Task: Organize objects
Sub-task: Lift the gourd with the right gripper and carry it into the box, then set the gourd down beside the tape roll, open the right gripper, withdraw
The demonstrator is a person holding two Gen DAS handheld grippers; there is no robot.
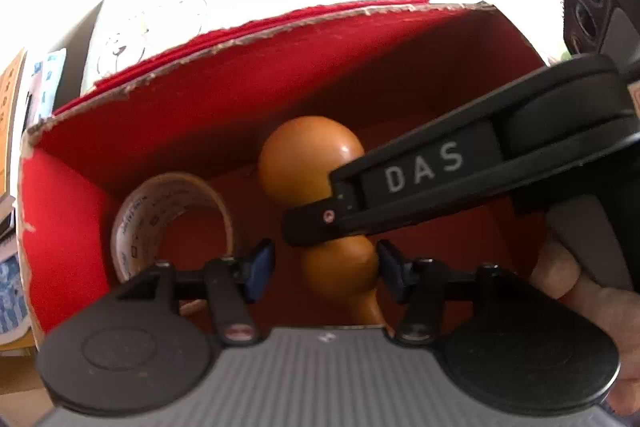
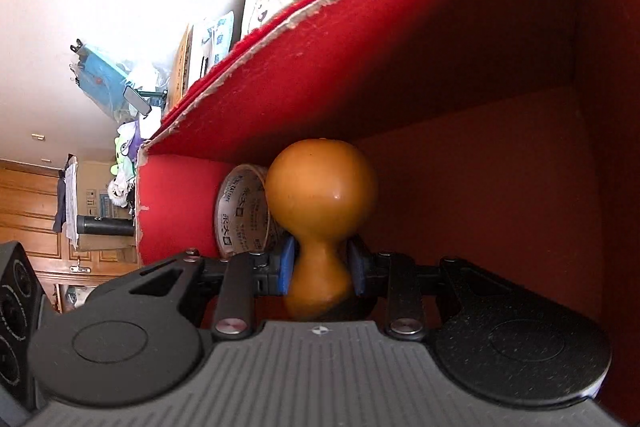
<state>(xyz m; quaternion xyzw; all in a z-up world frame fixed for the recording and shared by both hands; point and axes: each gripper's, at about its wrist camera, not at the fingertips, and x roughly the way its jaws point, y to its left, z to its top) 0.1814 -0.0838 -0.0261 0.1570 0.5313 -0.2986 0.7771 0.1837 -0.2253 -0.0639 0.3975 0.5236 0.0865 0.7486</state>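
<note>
The red box (image 2: 460, 75) filled most of both views; its torn cardboard rim ran across the upper part of each frame, and its walls appeared stiff enough to contain loose items. The gourd (image 2: 320, 195), a glossy orange-brown, two-lobed object, sat inside the box at lower centre of the right wrist view, large bulb away from the camera. Its shine suggested a hard, smooth and probably slippery shell; if a dried natural gourd, it would likely be light, hollow and liable to crack under heavy clamping. The narrow waist was the best point to take hold, since the bulbs on either side would resist slip-out.

The right gripper (image 2: 322, 265) was closed on that waist, blue pads pressing both sides. The left gripper (image 1: 322, 267) stood part-open at lower centre of its view, pads flanking the small bulb; contact on the right-hand pad could not be determined. The tape roll (image 1: 172, 219) stood on edge just left of the gourd.
</note>
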